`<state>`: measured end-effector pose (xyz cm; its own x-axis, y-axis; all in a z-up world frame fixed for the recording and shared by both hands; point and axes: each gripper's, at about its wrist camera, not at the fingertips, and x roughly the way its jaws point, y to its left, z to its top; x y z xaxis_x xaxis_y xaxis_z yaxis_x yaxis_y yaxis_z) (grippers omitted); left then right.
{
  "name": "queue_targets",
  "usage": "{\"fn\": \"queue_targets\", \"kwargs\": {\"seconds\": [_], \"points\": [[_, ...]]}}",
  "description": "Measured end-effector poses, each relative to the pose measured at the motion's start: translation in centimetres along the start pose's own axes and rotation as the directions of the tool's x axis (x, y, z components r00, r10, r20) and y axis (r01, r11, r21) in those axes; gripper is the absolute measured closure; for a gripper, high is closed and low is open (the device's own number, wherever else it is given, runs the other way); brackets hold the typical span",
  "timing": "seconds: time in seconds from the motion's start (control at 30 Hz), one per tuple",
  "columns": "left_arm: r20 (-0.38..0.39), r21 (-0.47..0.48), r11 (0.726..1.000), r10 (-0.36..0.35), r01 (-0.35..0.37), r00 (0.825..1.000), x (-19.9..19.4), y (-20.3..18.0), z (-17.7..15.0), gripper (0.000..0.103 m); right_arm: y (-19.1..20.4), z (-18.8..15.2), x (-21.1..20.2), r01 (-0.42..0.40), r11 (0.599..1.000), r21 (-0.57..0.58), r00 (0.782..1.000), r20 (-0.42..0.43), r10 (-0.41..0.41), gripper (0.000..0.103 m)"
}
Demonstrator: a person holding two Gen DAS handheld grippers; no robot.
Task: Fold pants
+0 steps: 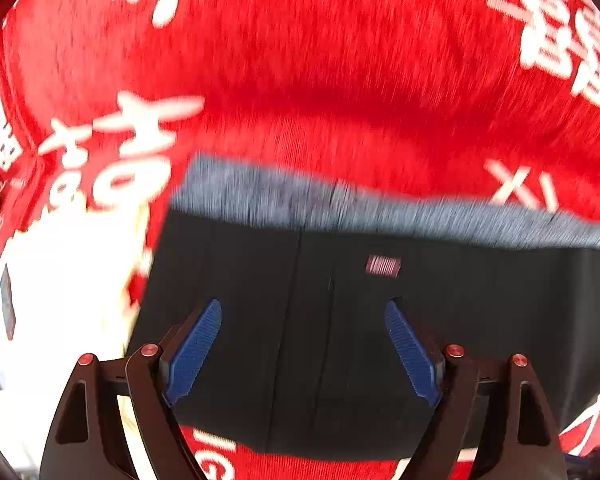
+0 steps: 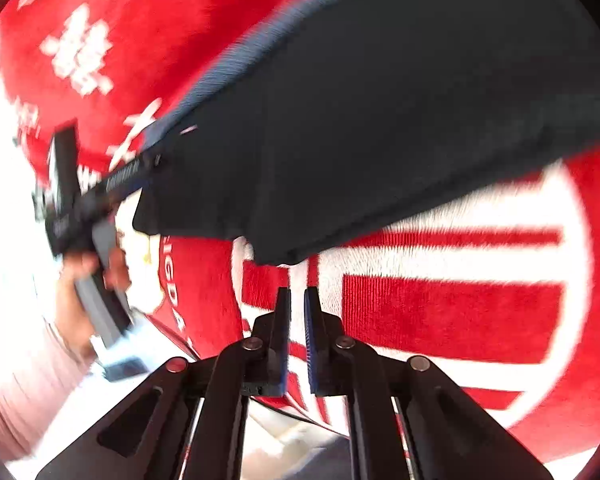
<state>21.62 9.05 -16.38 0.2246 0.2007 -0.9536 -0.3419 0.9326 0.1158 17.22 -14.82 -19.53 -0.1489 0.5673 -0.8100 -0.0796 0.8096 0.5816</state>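
Dark folded pants (image 1: 340, 340) with a grey-blue waistband (image 1: 340, 204) and a small label (image 1: 383, 266) lie on a red cloth (image 1: 300, 60) printed with white characters. My left gripper (image 1: 304, 306) hovers over the pants, open, its blue pads wide apart with nothing between them. In the right wrist view the pants (image 2: 380, 120) fill the upper middle, and one folded corner hangs just beyond my right gripper (image 2: 297, 292). That gripper is shut, with only a thin slit between its fingers and no fabric in it. The left gripper (image 2: 140, 168) shows blurred at the pants' left corner.
The red cloth (image 2: 440, 312) carries a large white circle with red bars under the right gripper. A person's hand (image 2: 76, 280) and pink sleeve (image 2: 20, 380) hold the left tool. A bright white area (image 1: 60, 300) lies past the cloth's left edge.
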Motion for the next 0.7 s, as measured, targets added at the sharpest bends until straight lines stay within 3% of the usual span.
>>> {"fn": "queue_targets", "kwargs": {"seconds": [0.13,0.27,0.37,0.4,0.43,0.5,0.57,0.6,0.7], "points": [[0.006,0.006,1.000,0.014,-0.014,1.000,1.8,-0.4,3.2,0.018,2.2,4.1,-3.2,0.132,0.981,-0.145,0.985,0.127,-0.114,0.069],[-0.035,-0.014,0.997,0.076,-0.077,0.997,5.3,-0.4,4.5,0.018,2.1,10.5,-2.3,0.218,0.963,-0.157,0.962,0.199,-0.185,0.068],[-0.011,-0.011,0.990,0.141,-0.142,0.990,6.6,-0.4,5.4,0.013,0.4,13.5,-0.8,0.260,0.958,-0.122,0.955,0.181,-0.236,0.068],[-0.011,-0.009,0.988,0.155,-0.155,0.988,6.9,-0.3,5.6,0.013,-0.6,14.3,-0.7,0.292,0.952,-0.095,0.947,0.169,-0.274,0.073],[-0.013,-0.017,0.987,0.157,-0.157,0.988,6.9,-0.2,5.8,0.013,-1.6,14.8,-0.8,0.309,0.949,-0.067,0.941,0.170,-0.294,0.081],[-0.028,-0.035,0.988,0.147,-0.148,0.989,6.4,0.1,6.0,0.013,-3.4,14.9,-2.3,0.268,0.963,-0.011,0.945,0.199,-0.261,0.081],[-0.028,-0.034,0.991,0.128,-0.129,0.991,5.3,0.2,5.8,0.013,-4.9,14.3,-4.5,0.328,0.943,0.060,0.915,0.230,-0.333,0.076],[-0.024,-0.023,0.993,0.112,-0.113,0.993,4.3,0.0,5.4,0.013,-5.5,14.0,-5.2,0.332,0.940,0.078,0.911,0.231,-0.341,0.074],[-0.005,0.018,0.998,0.060,-0.060,0.998,1.4,-1.5,4.0,0.013,-7.0,12.2,-8.1,0.315,0.940,0.131,0.911,0.235,-0.338,0.049]]}}
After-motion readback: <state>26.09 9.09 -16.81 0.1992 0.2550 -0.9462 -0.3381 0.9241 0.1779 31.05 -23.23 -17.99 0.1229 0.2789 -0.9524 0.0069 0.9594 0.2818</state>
